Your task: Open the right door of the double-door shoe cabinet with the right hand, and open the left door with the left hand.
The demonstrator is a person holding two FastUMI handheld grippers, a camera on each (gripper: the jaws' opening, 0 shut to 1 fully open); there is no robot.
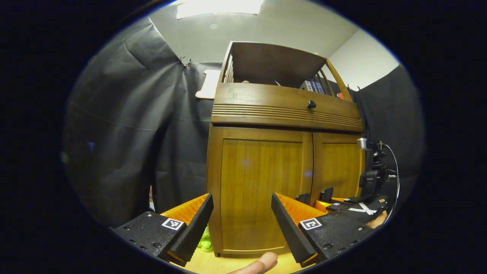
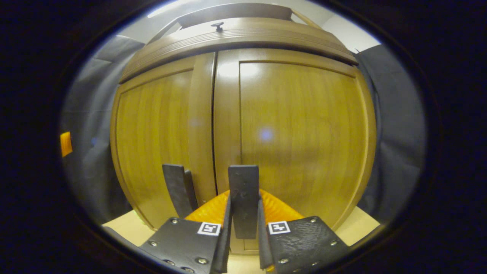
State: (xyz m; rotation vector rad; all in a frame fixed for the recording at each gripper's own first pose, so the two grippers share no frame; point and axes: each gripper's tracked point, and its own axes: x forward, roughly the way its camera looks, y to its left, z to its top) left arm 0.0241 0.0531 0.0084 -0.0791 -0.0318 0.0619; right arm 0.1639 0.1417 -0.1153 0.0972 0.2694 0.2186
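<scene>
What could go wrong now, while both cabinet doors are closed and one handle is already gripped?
1. The right hand-held gripper clamps the right door's handle low on a narrow tab; a crooked pull could make it slip.
2. The left hand-held gripper is open and apart from the left door, whose handle sits close beside the right gripper, so the two may collide.

Cabinet (image 2: pixel 296 125) of smooth wood with a soft gloss (light glints on it); matt cloth wall (image 1: pixel 125 125).
</scene>
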